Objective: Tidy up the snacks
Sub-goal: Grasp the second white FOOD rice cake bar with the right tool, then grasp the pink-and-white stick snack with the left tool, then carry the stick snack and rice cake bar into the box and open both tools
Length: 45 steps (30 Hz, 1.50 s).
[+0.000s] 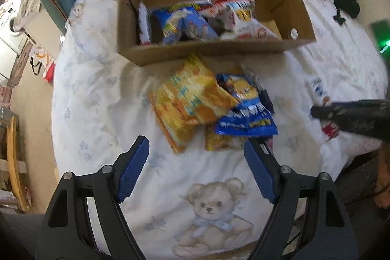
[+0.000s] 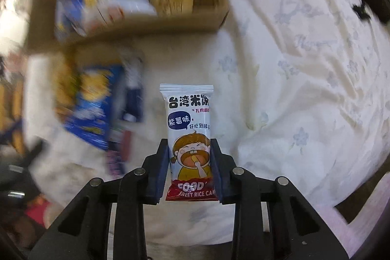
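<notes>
Nearest my right wrist lens, the right gripper is clamped on a rice cake packet, its blue pads pressing both long edges of the lower half. No earlier view is on file, so I report only the grip as it stands. The packet stands upright at lower centre of the frame, its sealed top clear above the fingertips, over the white bedsheet.

Container: one open cardboard box in the upper centre of the left wrist view. Contents: a blue snack bag, a red-and-white packet, and others I cannot separate (motion blur).

Loose stock lies just below the box's near wall: a yellow snack bag overlapped at its right by a blue packet.

My left gripper is released, jaws wide and holding nothing, pointing steeply down at the sheet. The loose pile sits just beyond its fingertips, the right-hand tip close to the blue packet's lower edge. A teddy bear print shows between the fingers, lower centre.
</notes>
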Each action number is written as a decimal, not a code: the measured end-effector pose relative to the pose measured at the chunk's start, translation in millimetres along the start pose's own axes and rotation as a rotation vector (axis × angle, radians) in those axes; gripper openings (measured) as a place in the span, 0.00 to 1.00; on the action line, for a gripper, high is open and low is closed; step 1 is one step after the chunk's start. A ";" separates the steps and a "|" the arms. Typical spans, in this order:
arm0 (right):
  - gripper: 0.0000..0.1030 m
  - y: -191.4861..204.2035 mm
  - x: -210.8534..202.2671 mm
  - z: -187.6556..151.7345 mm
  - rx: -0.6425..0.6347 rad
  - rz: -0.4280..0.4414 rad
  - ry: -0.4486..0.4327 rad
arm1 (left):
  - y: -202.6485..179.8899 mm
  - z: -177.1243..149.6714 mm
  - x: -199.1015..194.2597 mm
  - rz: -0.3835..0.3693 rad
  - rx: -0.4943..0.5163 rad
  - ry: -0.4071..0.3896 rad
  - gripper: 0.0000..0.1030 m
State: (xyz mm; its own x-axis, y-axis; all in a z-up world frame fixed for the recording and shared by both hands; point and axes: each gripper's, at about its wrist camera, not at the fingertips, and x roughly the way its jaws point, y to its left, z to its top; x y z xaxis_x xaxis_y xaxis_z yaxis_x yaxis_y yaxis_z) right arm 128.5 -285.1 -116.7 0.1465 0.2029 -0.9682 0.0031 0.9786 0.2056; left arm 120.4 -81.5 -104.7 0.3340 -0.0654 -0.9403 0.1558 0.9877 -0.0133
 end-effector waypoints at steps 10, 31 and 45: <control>0.32 -32.1 -30.5 0.0 0.138 0.111 -0.120 | -69.0 -20.8 20.9 -0.060 -0.020 0.064 0.75; 0.32 -34.1 -39.2 7.3 0.134 0.195 -0.138 | -73.9 -25.7 40.1 -0.046 -0.054 0.134 0.14; 0.32 -20.1 -82.9 0.7 0.073 0.346 -0.311 | -13.1 -12.7 -48.1 -0.048 -0.098 -0.070 0.14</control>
State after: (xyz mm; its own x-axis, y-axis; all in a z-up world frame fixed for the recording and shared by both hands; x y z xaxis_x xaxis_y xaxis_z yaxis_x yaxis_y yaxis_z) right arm 117.0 -321.7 -40.4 0.4404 0.4867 -0.7544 -0.0304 0.8479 0.5293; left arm 90.5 -89.5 -63.6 0.3925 -0.1197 -0.9120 0.0831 0.9921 -0.0944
